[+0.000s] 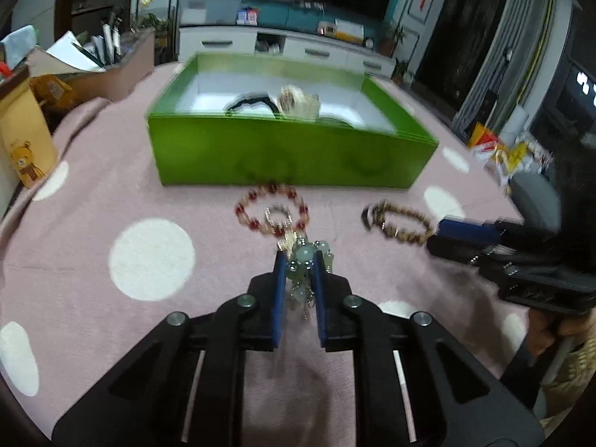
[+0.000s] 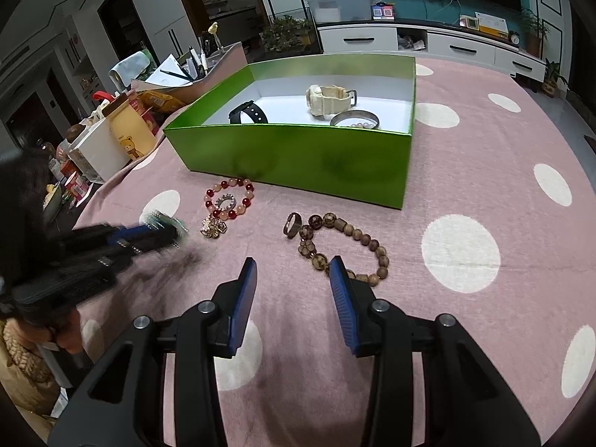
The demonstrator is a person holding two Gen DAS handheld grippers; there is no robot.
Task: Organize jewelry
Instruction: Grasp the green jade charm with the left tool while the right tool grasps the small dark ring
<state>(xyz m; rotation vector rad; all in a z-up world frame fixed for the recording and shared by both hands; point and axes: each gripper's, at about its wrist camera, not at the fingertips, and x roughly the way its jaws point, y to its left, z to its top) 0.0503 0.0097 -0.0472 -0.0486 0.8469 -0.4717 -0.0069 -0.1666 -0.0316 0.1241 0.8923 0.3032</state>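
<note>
**Left jaws closed on green beads; right jaws wide over the worktop**

Hard to read: your left gripper (image 1: 301,260) is motion-blurred in the right wrist view, so the grasp shows only from its own camera. There the pale green bead bracelet (image 1: 306,260) sits pinched between the blue pads, part of it hanging below them; whether it is clear of the cloth, you cannot tell. The box contents are smeared in the left view.

Around: the green box (image 2: 298,156) stands on the pink polka-dot cloth (image 2: 484,193) of the worktop. Inside it lie a black watch (image 2: 249,111), a cream watch (image 2: 327,100) and a round metal tin (image 2: 354,118) with small pearls. Just in front of the box lies a red-and-pink bead bracelet (image 2: 229,195) with a small sparkly ring (image 2: 225,201) inside its loop and a gold flower brooch (image 2: 213,228) touching its near edge. To the right lies a brown wooden bead bracelet (image 2: 346,246), with a dark ring (image 2: 292,224) beside it.

Pose: your right gripper (image 2: 294,272) has its jaws spread wide, holding nothing, the right pad just over the near end of the wooden beads. Your left gripper points toward the box.
</note>
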